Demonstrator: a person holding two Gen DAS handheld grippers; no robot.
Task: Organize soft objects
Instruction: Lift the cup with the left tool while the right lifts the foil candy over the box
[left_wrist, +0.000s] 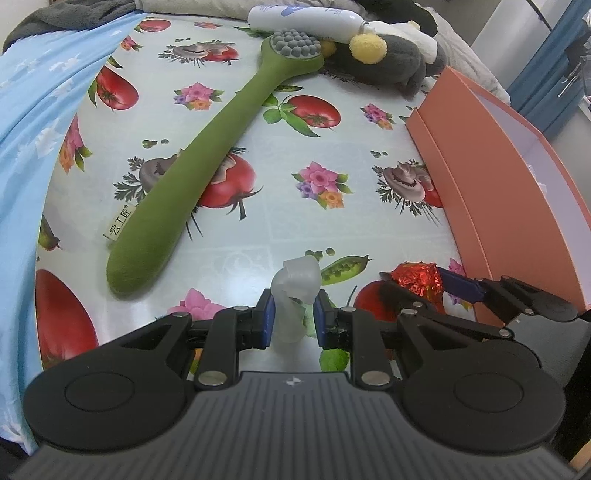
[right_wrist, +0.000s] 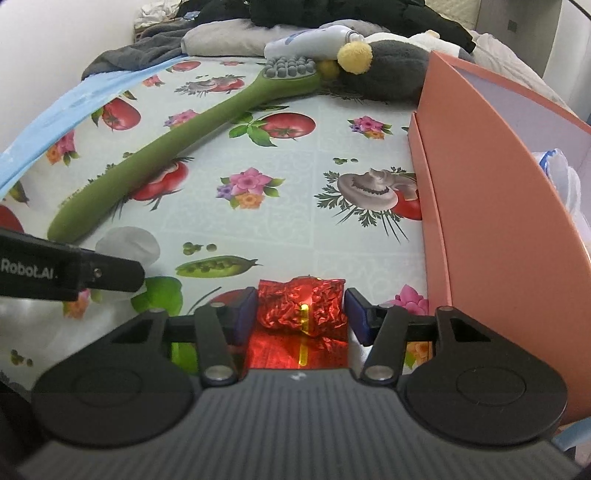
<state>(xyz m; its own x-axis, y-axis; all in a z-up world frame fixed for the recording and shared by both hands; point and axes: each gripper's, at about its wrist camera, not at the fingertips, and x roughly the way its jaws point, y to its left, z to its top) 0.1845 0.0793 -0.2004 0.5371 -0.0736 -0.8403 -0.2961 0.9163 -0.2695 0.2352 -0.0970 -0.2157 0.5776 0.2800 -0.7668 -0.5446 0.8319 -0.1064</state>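
Observation:
My left gripper (left_wrist: 294, 299) is shut on a translucent whitish soft piece (left_wrist: 297, 275), which stands up between the blue pads just above the tablecloth. In the right wrist view the same piece (right_wrist: 129, 247) shows behind a left finger (right_wrist: 110, 275). My right gripper (right_wrist: 301, 299) is open around a crumpled red foil lump (right_wrist: 299, 306) lying on the cloth, with the pads close to its sides. The left wrist view shows that foil lump (left_wrist: 417, 278) and my right gripper (left_wrist: 424, 291) beside the salmon box (left_wrist: 498, 184). A long green plush brush (left_wrist: 192, 173) lies diagonally across the table.
The open salmon box (right_wrist: 480, 184) stands along the right edge with a white and blue bag (right_wrist: 565, 177) inside. A grey plush with a yellow pompom (left_wrist: 391, 62) and a white bottle (left_wrist: 306, 18) lie at the back. Blue cloth (left_wrist: 29, 129) hangs on the left.

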